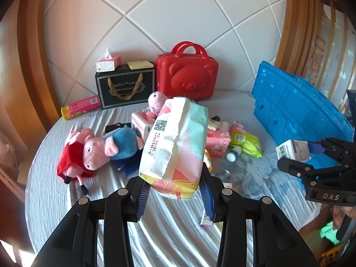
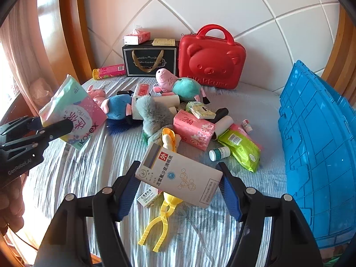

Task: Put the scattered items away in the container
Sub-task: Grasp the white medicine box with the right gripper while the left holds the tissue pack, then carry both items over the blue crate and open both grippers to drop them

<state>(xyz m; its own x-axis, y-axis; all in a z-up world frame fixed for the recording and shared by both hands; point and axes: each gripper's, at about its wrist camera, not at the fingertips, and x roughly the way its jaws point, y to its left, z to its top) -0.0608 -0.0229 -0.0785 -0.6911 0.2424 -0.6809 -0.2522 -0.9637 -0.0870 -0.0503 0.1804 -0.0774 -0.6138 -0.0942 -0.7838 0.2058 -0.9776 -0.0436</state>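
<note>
My left gripper [image 1: 175, 191] is shut on a pastel pink-and-mint pad pack [image 1: 175, 142], held up above the bed. The right wrist view shows the same pack [image 2: 73, 113] at the left, in the left gripper [image 2: 44, 124]. My right gripper [image 2: 178, 178] is shut on a white medicine box [image 2: 180, 175], also lifted off the bed. From the left wrist view, that box [image 1: 291, 150] sits in the right gripper [image 1: 311, 153], close to the blue plastic crate [image 1: 298, 109]. The crate [image 2: 318, 146] stands at the bed's right side.
Scattered on the striped bedcover [image 2: 89, 166] are plush pigs [image 1: 100, 146], a grey plush [image 2: 153, 115], a pink tissue pack [image 2: 193, 129], a green wipes pack [image 2: 242, 149], a white bottle [image 2: 219, 153] and yellow tongs [image 2: 162, 220]. A red bear case [image 2: 211, 60] and a black gift box [image 2: 150, 60] stand by the headboard.
</note>
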